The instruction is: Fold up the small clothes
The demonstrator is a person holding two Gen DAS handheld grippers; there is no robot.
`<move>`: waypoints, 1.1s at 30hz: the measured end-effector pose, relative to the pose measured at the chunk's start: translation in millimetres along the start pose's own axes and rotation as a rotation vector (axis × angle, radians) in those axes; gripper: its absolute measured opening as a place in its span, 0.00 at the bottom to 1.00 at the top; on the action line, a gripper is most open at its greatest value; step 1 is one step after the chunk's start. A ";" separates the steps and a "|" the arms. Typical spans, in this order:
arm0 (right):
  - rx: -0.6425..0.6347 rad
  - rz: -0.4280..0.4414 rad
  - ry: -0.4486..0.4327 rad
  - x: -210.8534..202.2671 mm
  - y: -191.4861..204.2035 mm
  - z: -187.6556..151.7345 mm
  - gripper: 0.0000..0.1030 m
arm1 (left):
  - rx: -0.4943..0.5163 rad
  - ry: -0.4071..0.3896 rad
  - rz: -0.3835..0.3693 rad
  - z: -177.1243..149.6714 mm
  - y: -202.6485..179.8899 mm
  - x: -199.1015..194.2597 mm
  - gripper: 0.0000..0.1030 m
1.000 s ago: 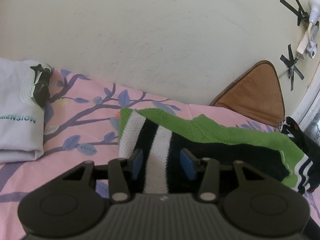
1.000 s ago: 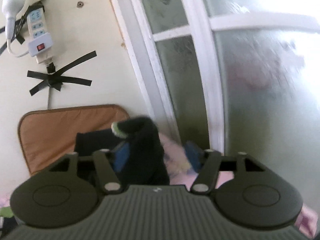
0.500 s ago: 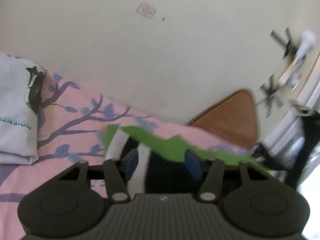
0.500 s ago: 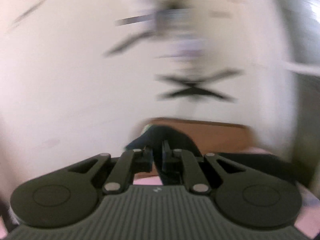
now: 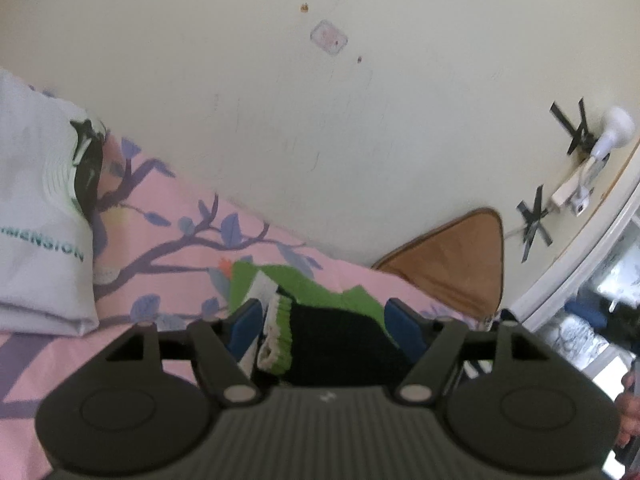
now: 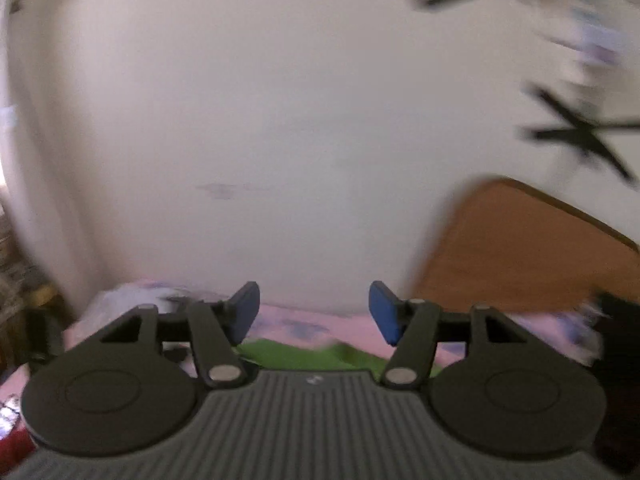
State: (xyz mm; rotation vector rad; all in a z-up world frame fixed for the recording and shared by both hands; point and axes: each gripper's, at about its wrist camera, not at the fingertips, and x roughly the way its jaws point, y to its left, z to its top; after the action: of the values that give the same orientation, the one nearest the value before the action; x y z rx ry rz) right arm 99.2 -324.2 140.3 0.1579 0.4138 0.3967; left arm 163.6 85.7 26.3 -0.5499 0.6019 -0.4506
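Left wrist view first: my left gripper (image 5: pixel 322 326) sits low in the centre of the frame, its blue pads spread wide with nothing pinched between them. The knitted sweater (image 5: pixel 320 304) lies bunched right in that gap, green at the top, black lower down, and a ribbed green-and-white cuff close against the left pad (image 5: pixel 245 326). Whether the cuff actually touches the pad, I cannot tell. The sweater rests on a pink bedsheet (image 5: pixel 160 264) printed with purple branches and blue leaves. At the left edge of the frame there is a folded white T-shirt (image 5: pixel 36 240) with teal lettering, well apart from the sweater, and a dark garment (image 5: pixel 86 168) tucked against its upper right side. A brown cushion (image 5: pixel 456 264) leans on the cream wall (image 5: pixel 320 120) at the right. Above it, in the upper right, a white power strip (image 5: pixel 576 184) is fixed with crosses of black tape.

Over to the right wrist view, and it is smeared with motion blur. My right gripper (image 6: pixel 314 312) has its blue pads wide apart too, holding nothing. Just below the pads, at the bottom centre, a strip of the green sweater (image 6: pixel 304 356) shows over the gripper body, with pink sheet (image 6: pixel 320 324) behind it. The brown cushion (image 6: pixel 520 252) fills the right side, and a black tape cross (image 6: pixel 580 132) blurs across the upper right. A pale heap at the lower left may be the white T-shirt (image 6: pixel 132 296), but the blur is too heavy to be sure.
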 end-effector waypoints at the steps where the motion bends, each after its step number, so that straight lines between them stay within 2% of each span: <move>1: 0.028 -0.049 0.008 -4.8 -15.0 -7.1 0.62 | 0.005 0.010 0.007 -2.0 -0.8 2.2 0.67; 3: 0.066 -0.169 0.043 -9.1 -43.4 -27.0 0.66 | 0.012 0.030 0.024 -5.9 -1.4 6.1 0.64; 5: 0.070 -0.282 0.093 1.0 -66.0 -46.2 0.73 | 0.016 0.051 0.043 -9.9 -0.4 11.2 0.54; 7: 0.107 -0.333 0.151 15.1 -83.7 -64.9 0.73 | 0.020 0.068 0.050 -12.7 1.0 14.8 0.35; 8: 0.140 -0.344 0.188 21.6 -91.3 -74.8 0.69 | 0.031 0.063 0.062 -13.8 0.8 14.9 0.31; 9: 0.175 -0.338 0.233 30.8 -98.9 -82.7 0.56 | 0.052 0.058 0.076 -14.5 -0.1 14.8 0.16; 10: 0.203 -0.322 0.271 38.5 -103.7 -89.1 0.08 | 0.067 0.059 0.083 -14.3 -0.6 14.8 0.07; 11: 0.218 -0.311 0.288 39.6 -105.1 -92.4 0.09 | 0.070 0.062 0.086 -14.1 0.0 15.2 0.06; 13: 0.178 -0.397 0.186 26.4 -98.0 -84.8 0.09 | 0.053 0.090 0.066 -14.4 2.5 19.0 0.05; 14: 0.169 -0.447 0.142 20.1 -96.4 -80.8 0.02 | 0.056 0.098 0.076 -15.4 2.2 21.1 0.05; 16: 0.050 -0.649 0.077 22.3 -88.3 -78.6 0.03 | 0.078 0.106 0.092 -16.0 0.1 23.8 0.05; 17: 0.017 -0.665 0.080 23.7 -88.2 -80.9 0.06 | 0.073 0.107 0.093 -15.4 0.9 23.4 0.06; 19: 0.063 -0.585 0.100 15.0 -88.5 -79.7 0.08 | 0.034 0.093 0.101 -12.9 5.8 20.9 0.07; 22: 0.073 -0.472 0.030 -3.9 -63.5 -74.5 0.13 | -0.043 0.074 0.098 -8.1 17.9 19.4 0.08; 25: 0.037 -0.260 0.096 7.3 -27.8 -75.8 0.27 | -0.112 0.059 0.086 -4.5 30.2 15.7 0.08; 28: -0.151 -0.103 0.158 25.7 33.9 -85.6 0.28 | -0.132 0.038 0.093 -0.9 36.4 12.3 0.08; 33: -0.427 0.056 0.213 60.1 120.4 -109.5 0.27 | -0.179 0.048 0.070 1.2 43.7 14.1 0.08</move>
State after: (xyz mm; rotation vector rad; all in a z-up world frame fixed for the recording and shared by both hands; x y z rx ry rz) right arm 62.6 -182.6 47.1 -0.2915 0.5255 0.5505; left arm 184.9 111.9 -4.7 -0.6872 0.7100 -0.3461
